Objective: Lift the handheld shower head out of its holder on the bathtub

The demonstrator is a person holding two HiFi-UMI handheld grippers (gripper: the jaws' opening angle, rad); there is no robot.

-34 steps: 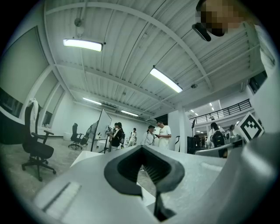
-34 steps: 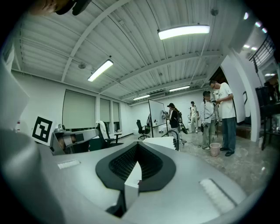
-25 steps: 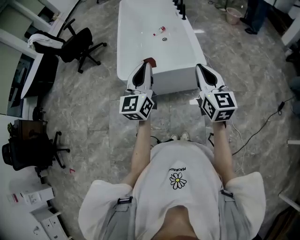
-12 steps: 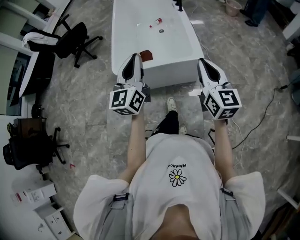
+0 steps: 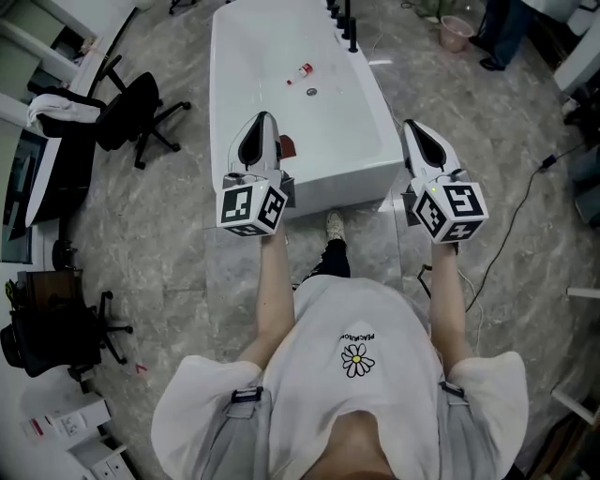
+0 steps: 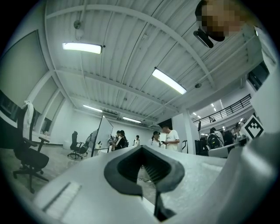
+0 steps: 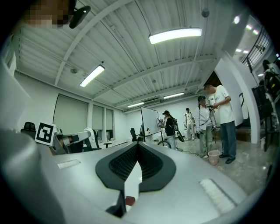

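Note:
A white bathtub [image 5: 228,112] stands lengthwise ahead of me in the head view. Dark tap fittings [image 5: 349,28] rise from its far right rim; I cannot make out the shower head or its holder among them. My left gripper [image 5: 264,118] is shut and empty, held over the tub's near left corner. Over the floor off the near right corner hangs my right gripper [image 5: 412,126], also shut and empty. Both gripper views point level across the room. They show the left gripper [image 6: 142,148] and the right gripper [image 7: 138,144] with jaws together and no tub.
Inside the tub lie a small red-and-white bottle [image 5: 301,71] and the drain [image 5: 312,92]. A brown object [image 5: 286,145] sits by the near rim. Office chairs [image 5: 131,105] stand left. A pink bucket [image 5: 455,33], a standing person [image 5: 497,28] and a floor cable [image 5: 520,202] are right.
The person has stepped forward, so the bathtub sits nearer and lower in the head view. Both grippers have moved on over the tub's near end and stayed shut.

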